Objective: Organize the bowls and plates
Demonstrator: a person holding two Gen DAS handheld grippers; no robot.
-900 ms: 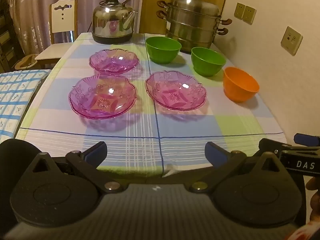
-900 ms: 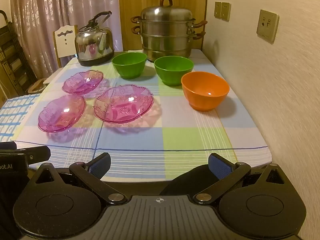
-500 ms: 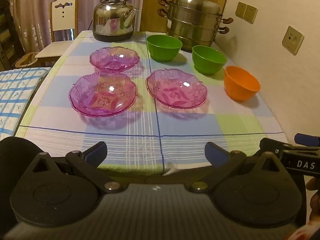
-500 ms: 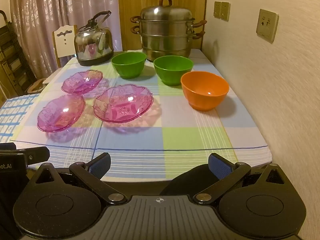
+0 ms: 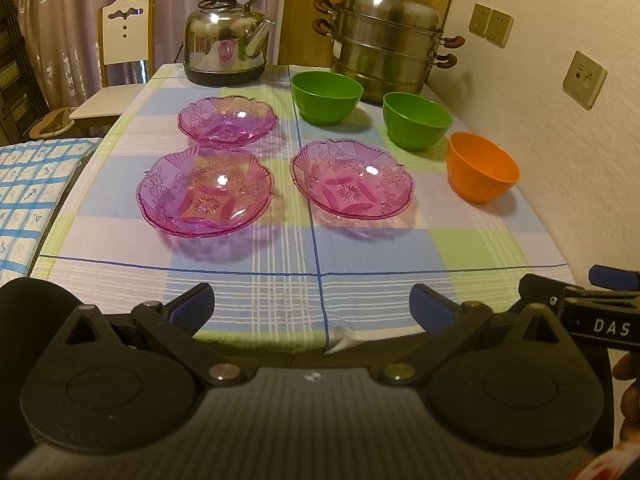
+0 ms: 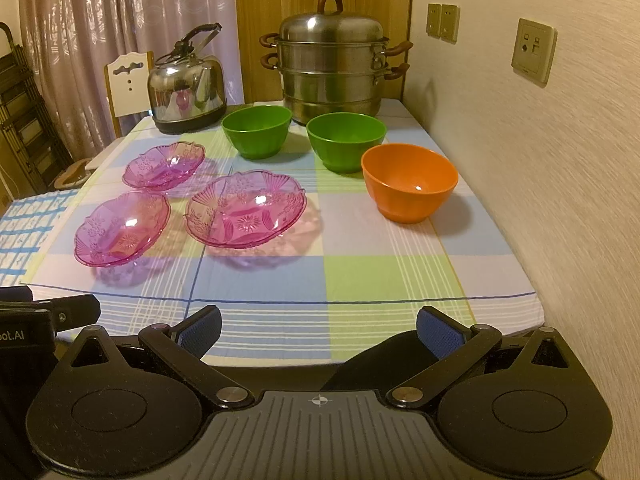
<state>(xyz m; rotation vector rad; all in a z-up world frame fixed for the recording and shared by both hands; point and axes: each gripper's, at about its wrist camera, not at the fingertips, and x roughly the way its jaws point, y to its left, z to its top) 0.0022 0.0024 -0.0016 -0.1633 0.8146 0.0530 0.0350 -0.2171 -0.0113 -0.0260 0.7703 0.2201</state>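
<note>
The chair (image 5: 120, 52) behind the table (image 5: 280, 280) is partly cut off. A checked cloth covers the table, which stands against the wall. By the steamer (image 6: 332, 68) sit two green bowls (image 6: 256, 130), an orange bowl (image 6: 408, 182) and three pink plates (image 6: 244, 208), all empty. The left gripper (image 5: 312, 304) and right gripper (image 6: 318, 326) gape wide, holding nothing.

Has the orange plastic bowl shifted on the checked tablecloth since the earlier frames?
No. The orange plastic bowl sits on the same patch of the checked tablecloth, just right of the nearer green bowl; only the camera drifted slightly.
</note>
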